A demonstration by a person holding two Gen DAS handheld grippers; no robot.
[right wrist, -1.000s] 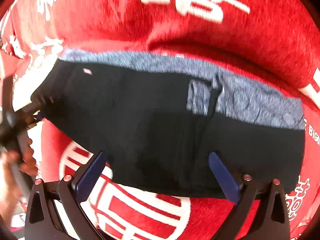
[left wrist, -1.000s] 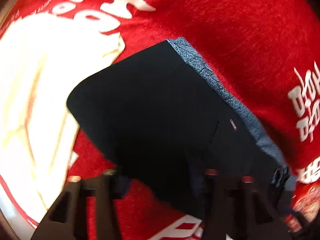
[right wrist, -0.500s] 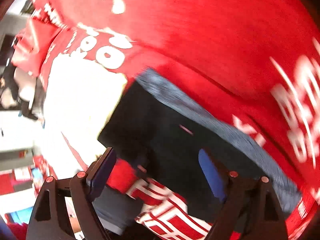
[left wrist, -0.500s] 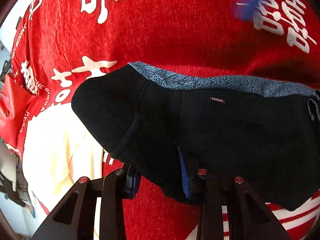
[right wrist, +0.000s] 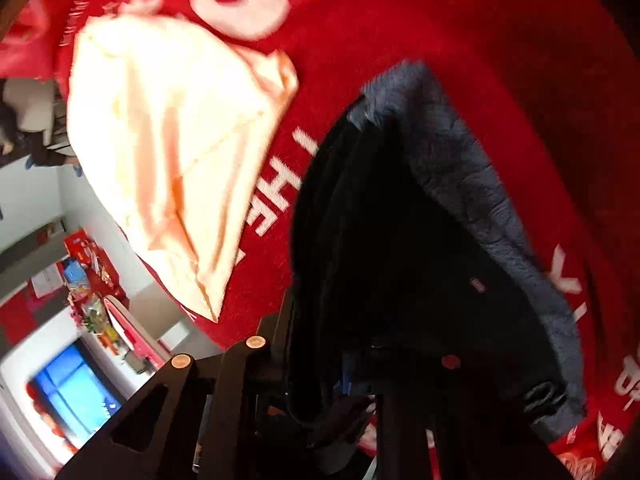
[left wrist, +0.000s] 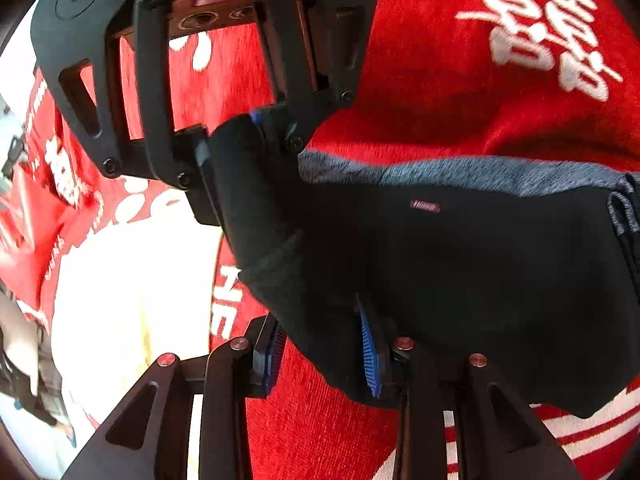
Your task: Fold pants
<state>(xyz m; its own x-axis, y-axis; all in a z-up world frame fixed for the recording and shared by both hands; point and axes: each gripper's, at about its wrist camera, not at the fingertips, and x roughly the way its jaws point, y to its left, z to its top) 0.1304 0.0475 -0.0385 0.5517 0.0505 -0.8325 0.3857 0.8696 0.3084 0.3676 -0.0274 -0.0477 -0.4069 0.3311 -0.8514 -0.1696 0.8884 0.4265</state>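
The pants [left wrist: 480, 280] are black with a grey waistband, folded and lying on a red cloth with white lettering. My left gripper [left wrist: 324, 356] has its blue pads on either side of the near left corner of the pants. My right gripper [left wrist: 230, 140] shows in the left wrist view at the far left corner, closed on a thick fold of black fabric. In the right wrist view the pants [right wrist: 400, 260] bunch up between my right gripper [right wrist: 320, 380] fingers, which are mostly hidden by the fabric.
A folded cream cloth [right wrist: 172, 152] lies on the red cloth [left wrist: 460, 80] to the left of the pants. The bed's edge and a room with a screen [right wrist: 72, 400] show at the lower left.
My right gripper has swung over to the left end of the pants and closed on its far corner. My left gripper stays at the near left corner with the fabric between its pads.
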